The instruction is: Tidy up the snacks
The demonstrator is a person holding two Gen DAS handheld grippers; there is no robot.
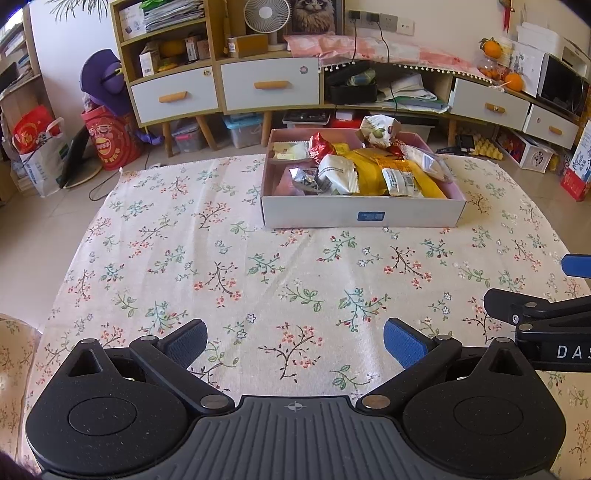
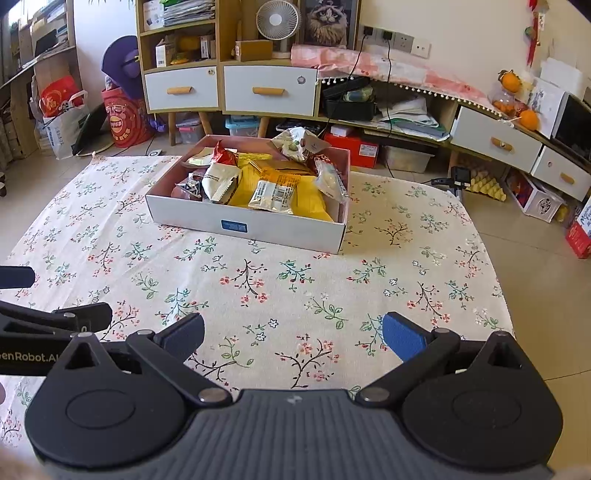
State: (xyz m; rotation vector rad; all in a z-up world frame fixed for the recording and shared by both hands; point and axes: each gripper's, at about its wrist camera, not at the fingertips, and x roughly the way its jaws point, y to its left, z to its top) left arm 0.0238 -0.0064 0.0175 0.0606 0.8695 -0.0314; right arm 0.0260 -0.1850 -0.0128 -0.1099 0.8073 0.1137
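Note:
A shallow white box (image 1: pixel 317 213) with a pink inside stands at the far side of the floral tablecloth. It holds several snack packets: a yellow bag (image 1: pixel 373 173), a white packet (image 1: pixel 338 173), a red packet (image 1: pixel 320 147) and a green-and-white bag (image 1: pixel 378 130). The box also shows in the right wrist view (image 2: pixel 280 230). My left gripper (image 1: pixel 295 341) is open and empty, low over the near cloth. My right gripper (image 2: pixel 293 334) is open and empty beside it, and shows at the right edge of the left wrist view (image 1: pixel 543 314).
The floral tablecloth (image 1: pixel 221 266) covers the table. Behind it stand wooden cabinets with white drawers (image 1: pixel 271 86), a fan (image 1: pixel 266 16), storage bins and bags on the floor (image 1: pixel 107 136), and oranges (image 1: pixel 513 81) on the right shelf.

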